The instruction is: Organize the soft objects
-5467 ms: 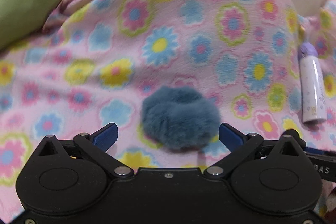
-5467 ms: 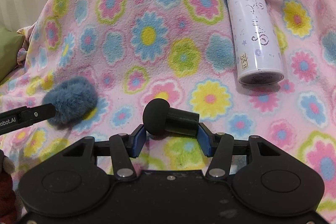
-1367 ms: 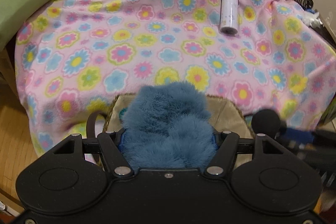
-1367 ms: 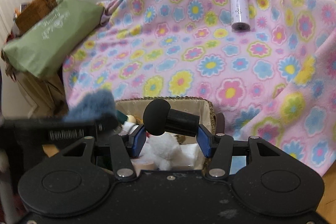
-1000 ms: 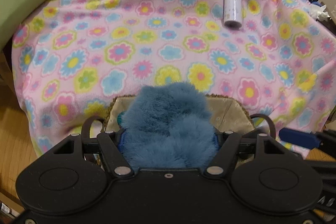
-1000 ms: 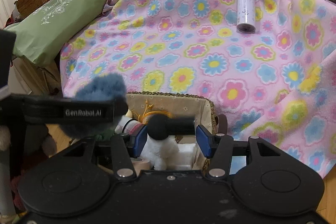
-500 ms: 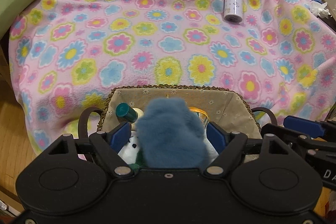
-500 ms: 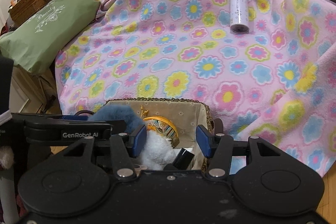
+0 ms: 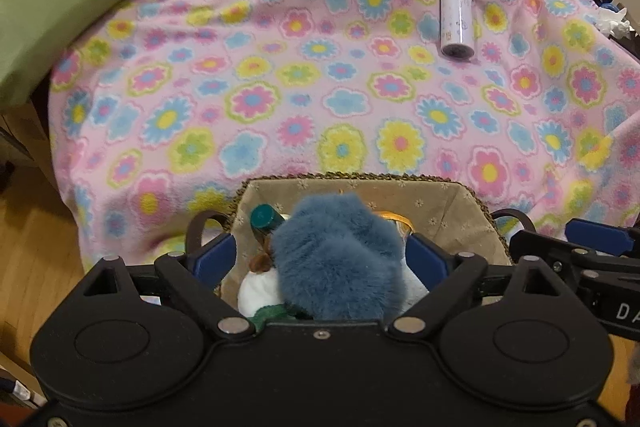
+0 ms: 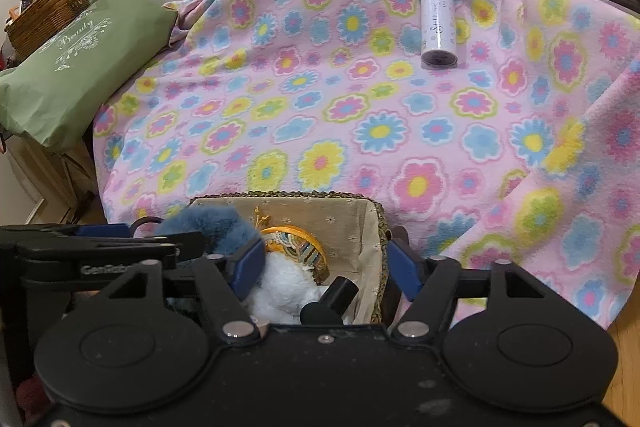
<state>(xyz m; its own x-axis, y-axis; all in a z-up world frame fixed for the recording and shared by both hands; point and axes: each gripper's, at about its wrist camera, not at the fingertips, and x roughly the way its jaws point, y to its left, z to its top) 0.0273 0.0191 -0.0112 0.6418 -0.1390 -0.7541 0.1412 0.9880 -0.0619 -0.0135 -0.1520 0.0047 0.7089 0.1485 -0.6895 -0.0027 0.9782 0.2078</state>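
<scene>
Now both sets of fingers stand spread with nothing pressed between them. The left gripper [image 9: 320, 259] has just been opening: its blue pads sit clear on either side of the blue fluffy piece [image 9: 340, 259], which rests loose on the pile in the basket [image 9: 456, 211] rather than being clamped. The right gripper [image 10: 324, 263] has likewise just been widening, and the black foam-tipped cylinder [image 10: 330, 301] lies below and between its pads, tilted against the white plush [image 10: 280, 287], touching neither pad. Both tools seem poised over the basket's near end because it is the collecting place, so letting go there drops each item straight in. Around them, the basket also holds a teal-capped bottle [image 9: 264, 219] at its left and a yellow-rimmed round thing [image 10: 296, 247]. Farther off, the flowered blanket [image 9: 280, 87] carries only a lilac bottle [image 9: 456, 19] at far right, probably next; a green cushion [image 10: 72, 67] lies far left.
</scene>
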